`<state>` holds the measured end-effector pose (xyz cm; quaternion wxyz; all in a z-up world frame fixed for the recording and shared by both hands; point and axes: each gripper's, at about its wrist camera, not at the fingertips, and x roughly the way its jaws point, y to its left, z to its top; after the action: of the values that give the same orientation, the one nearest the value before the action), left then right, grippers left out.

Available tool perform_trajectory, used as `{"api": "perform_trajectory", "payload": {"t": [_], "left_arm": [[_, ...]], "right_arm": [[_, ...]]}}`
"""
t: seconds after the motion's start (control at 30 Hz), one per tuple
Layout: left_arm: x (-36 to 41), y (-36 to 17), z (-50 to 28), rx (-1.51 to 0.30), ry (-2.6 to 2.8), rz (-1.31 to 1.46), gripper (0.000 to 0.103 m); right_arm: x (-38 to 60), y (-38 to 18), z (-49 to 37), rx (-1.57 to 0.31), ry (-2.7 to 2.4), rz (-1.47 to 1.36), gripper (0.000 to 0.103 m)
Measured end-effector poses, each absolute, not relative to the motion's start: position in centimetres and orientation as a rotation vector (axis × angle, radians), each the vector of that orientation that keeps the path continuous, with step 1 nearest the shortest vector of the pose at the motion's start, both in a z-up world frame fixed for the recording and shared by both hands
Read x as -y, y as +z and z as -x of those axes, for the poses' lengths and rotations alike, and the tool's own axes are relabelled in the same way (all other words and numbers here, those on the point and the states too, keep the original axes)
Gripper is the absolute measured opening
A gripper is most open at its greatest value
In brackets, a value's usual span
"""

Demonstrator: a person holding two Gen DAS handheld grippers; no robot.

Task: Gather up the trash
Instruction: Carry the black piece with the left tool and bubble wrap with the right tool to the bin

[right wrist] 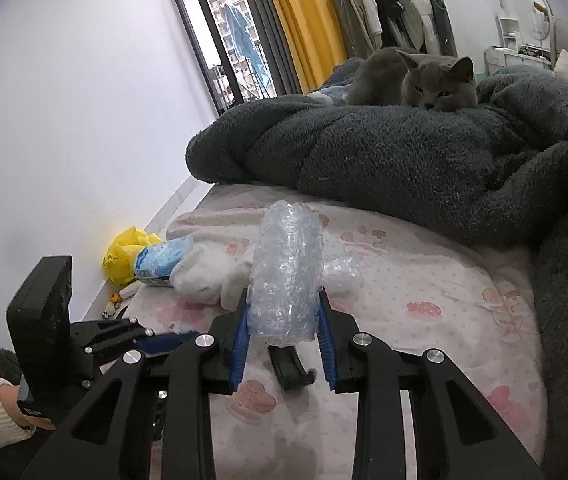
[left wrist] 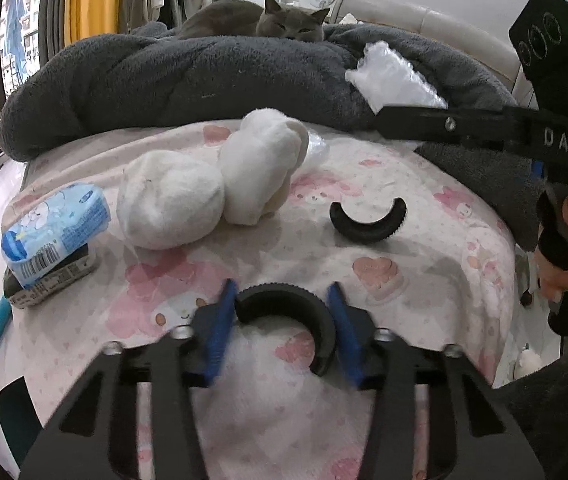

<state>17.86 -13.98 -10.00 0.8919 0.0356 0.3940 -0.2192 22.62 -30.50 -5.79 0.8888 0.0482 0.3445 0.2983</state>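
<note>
In the left wrist view my left gripper point(left wrist: 282, 292) is shut on a black half-ring point(left wrist: 324, 332) that lies on the pink patterned bedsheet point(left wrist: 424, 280). A second black half-ring point(left wrist: 368, 222) lies a little farther on. My right gripper point(right wrist: 284, 300) is shut on an upright roll of clear bubble wrap point(right wrist: 288, 248), held above the sheet. From the left wrist view that roll of bubble wrap point(left wrist: 392, 76) shows at the upper right, in the right gripper point(left wrist: 388, 110). A smaller piece of clear plastic point(right wrist: 340, 276) lies behind it.
Two white fluffy bundles point(left wrist: 171, 204) and a blue tissue pack point(left wrist: 55, 228) lie at the sheet's left. A dark grey blanket point(left wrist: 183, 80) is heaped across the bed, with a grey cat point(left wrist: 292, 20) on it. A yellow bag point(right wrist: 127, 252) sits on the floor by the wall.
</note>
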Motion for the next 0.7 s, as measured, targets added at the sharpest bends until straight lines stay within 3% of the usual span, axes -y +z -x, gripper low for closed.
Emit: {"api": "perform_trajectory", "payload": {"t": [0.7], "left_arm": [[6.0,-7.2,-16.4,-0.77,-0.338,-0.008,0.044]], "right_arm": [[20.9,-3.8,-23.2,-0.706,0.717,-0.063,0.031]]}}
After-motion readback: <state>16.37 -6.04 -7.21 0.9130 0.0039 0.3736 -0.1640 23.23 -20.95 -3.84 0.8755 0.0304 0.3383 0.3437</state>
